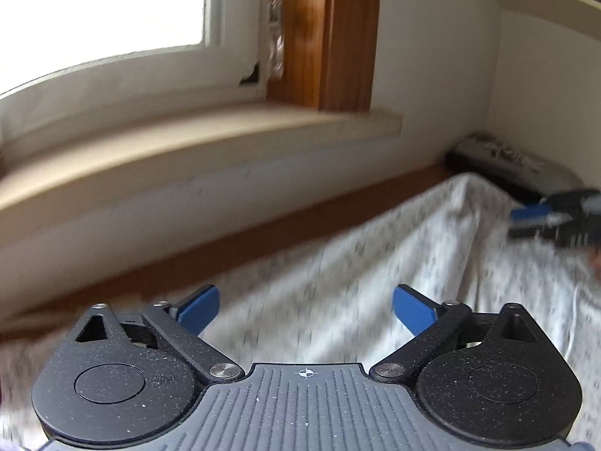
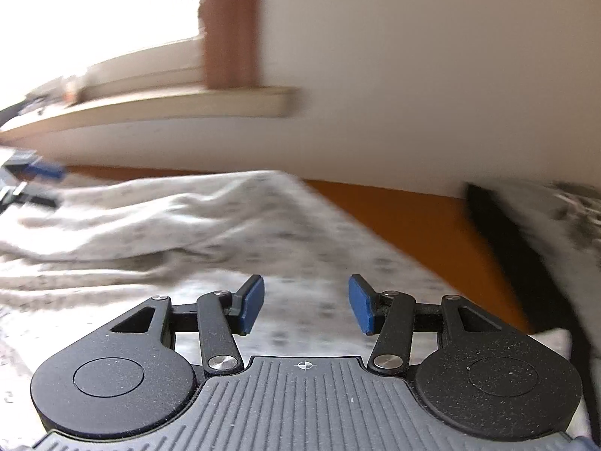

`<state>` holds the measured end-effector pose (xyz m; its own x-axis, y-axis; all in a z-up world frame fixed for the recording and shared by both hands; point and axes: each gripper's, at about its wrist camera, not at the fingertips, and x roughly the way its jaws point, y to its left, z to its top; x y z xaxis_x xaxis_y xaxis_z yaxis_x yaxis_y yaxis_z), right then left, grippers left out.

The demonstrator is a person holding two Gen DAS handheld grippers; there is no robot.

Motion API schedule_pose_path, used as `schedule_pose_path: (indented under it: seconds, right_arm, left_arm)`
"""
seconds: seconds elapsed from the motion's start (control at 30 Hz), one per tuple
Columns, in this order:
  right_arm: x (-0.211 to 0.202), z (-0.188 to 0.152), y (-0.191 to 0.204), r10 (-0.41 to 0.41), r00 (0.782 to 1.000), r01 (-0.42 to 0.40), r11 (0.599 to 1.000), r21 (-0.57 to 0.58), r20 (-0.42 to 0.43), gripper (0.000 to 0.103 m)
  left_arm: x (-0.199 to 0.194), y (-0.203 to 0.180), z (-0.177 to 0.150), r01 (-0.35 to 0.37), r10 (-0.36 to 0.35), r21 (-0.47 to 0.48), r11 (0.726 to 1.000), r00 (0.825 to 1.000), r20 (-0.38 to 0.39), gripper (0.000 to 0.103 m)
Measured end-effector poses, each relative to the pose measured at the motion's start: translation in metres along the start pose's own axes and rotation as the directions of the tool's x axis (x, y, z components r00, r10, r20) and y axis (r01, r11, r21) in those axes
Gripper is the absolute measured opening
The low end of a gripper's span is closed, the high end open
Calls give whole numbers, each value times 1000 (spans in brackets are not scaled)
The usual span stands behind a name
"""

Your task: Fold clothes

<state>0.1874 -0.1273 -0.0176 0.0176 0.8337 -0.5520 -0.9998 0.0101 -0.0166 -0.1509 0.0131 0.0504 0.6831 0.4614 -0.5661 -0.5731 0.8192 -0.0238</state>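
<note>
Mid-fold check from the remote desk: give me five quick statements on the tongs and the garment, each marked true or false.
1. The left tongs stand open with nothing between them. True.
2. The right tongs clamp a fold of cloth. False: their pads are apart and grip nothing.
3. The garment is white with small grey speckles. True.
4. The garment lies on a green carpet. False: it lies on an orange-brown wooden surface.
5. A window sill runs behind the garment. True.
</note>
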Motion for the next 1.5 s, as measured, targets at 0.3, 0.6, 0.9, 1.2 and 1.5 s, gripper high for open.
schedule_pose_path:
  seconds: [0.3,0.6,0.9,1.2,1.5]
  right_arm:
    - [9,0,31,46,999,-47,997,-61,-13,51]
    - [9,-4,47,74,997,-75,989,-130,-10,52]
    - [9,1,62,106,994,-106,981,-160,-10,52]
    - [26,31,96,283,956,-293,938,-182,-83,50]
    - [38,25,100,231,966,-251,948,-198,-116,54]
  left_arm:
    - [56,-15,21,6,10,153,988,995,-102,69]
    - [62,-14,25,0,23,189,982,993,-117,11]
    - [21,-15,43,8,-9,162,987,1000,6,1]
    - [-32,-44,73,41,-66,191,981,990,127,0]
    - [19,-27,42,-9,13,264,965,1000,-16,57]
